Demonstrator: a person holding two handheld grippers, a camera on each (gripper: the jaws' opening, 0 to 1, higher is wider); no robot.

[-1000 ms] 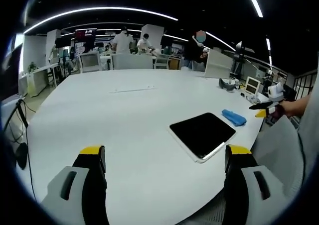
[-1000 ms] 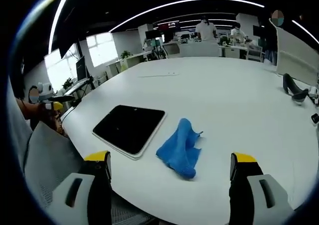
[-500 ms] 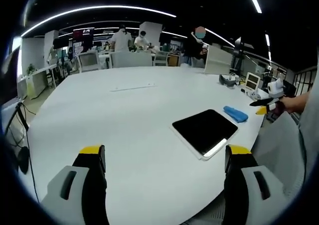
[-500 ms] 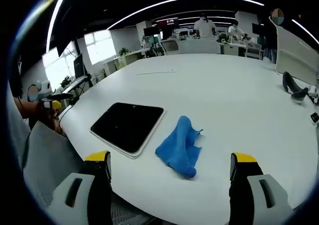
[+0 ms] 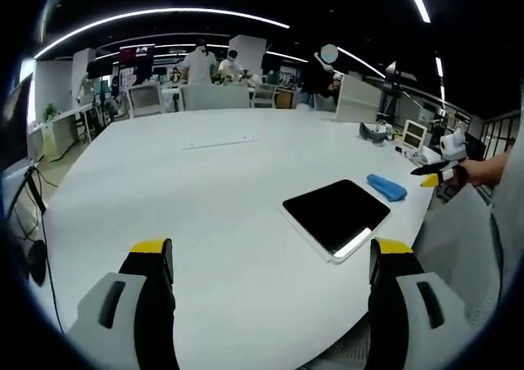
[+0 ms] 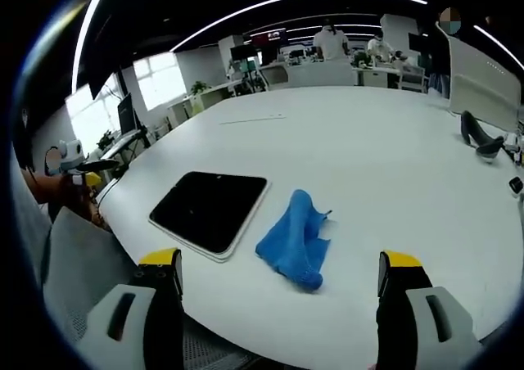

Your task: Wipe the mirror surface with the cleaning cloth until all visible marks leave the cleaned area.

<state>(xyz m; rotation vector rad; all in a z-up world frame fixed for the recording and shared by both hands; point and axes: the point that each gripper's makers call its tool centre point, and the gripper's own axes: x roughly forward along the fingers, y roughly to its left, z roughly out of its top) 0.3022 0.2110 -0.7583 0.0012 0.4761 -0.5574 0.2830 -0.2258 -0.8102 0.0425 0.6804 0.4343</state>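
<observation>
A dark rectangular mirror [image 5: 336,213] with a pale rim lies flat near the white table's near edge, also seen as the mirror [image 6: 210,210] in the right gripper view. A crumpled blue cleaning cloth [image 6: 295,241] rests on the table just right of it; in the left gripper view the cloth [image 5: 386,187] lies beyond the mirror. My left gripper [image 5: 266,259] is open, hovering short of the mirror. My right gripper [image 6: 280,268] is open, held just in front of the cloth, touching nothing. The other gripper [image 5: 438,171] shows at the right, and likewise the other gripper [image 6: 86,172] at the left.
The large white table [image 5: 213,190] stretches far back. A dark headset [image 6: 478,137] and small devices [image 5: 413,138] sit on its far right part. A thin strip [image 5: 217,146] lies mid-table. A cable [image 5: 34,206] hangs at the left. People stand at distant desks.
Both views shifted slightly as my hands moved. The mirror and cloth stay where they were, and both grippers remain open.
</observation>
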